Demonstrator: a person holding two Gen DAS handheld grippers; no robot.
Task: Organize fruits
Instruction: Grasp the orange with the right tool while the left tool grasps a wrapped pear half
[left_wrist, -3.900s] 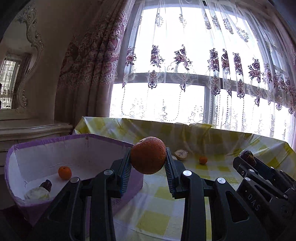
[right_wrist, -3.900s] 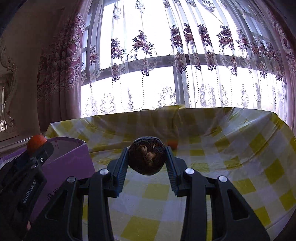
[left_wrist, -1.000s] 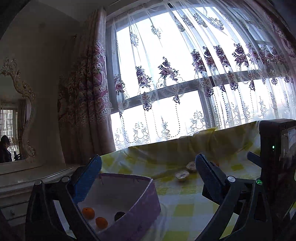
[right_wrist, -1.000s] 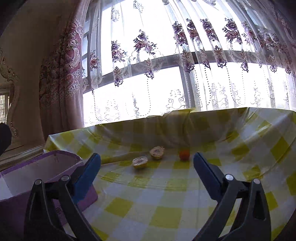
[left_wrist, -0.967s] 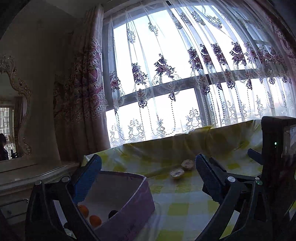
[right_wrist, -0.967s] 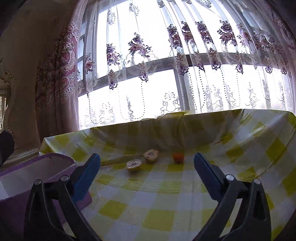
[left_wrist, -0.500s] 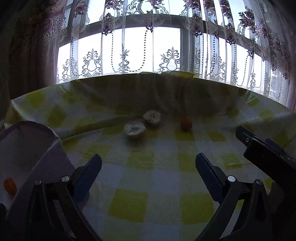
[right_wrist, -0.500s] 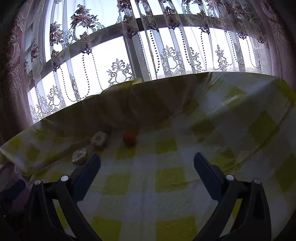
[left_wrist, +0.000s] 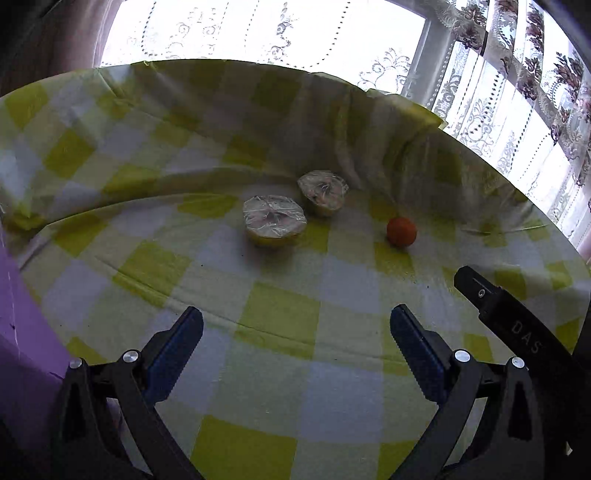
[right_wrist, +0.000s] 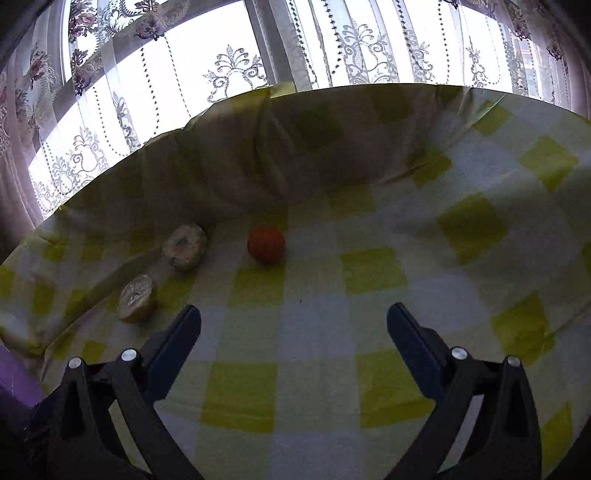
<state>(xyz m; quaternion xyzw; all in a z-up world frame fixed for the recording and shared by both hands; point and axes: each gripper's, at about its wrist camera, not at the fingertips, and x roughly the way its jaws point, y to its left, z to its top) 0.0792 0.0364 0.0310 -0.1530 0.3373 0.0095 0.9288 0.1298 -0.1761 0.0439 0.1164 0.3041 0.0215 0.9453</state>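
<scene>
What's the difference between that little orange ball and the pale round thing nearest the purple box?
The small orange fruit is a whole, bare, evenly orange sphere; the wrapped fruit half is cut, with its flat pale face turned up under clear film. The fruit half looks clearly wider than the orange fruit. The half sits close beside a second wrapped half, while the orange fruit lies alone. Both rest on the yellow checked tablecloth, untouched by either gripper.

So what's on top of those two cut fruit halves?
Clear plastic wrap covers the cut faces of the nearer half and the farther half. The wrap's glare blurs the flesh underneath.
</scene>
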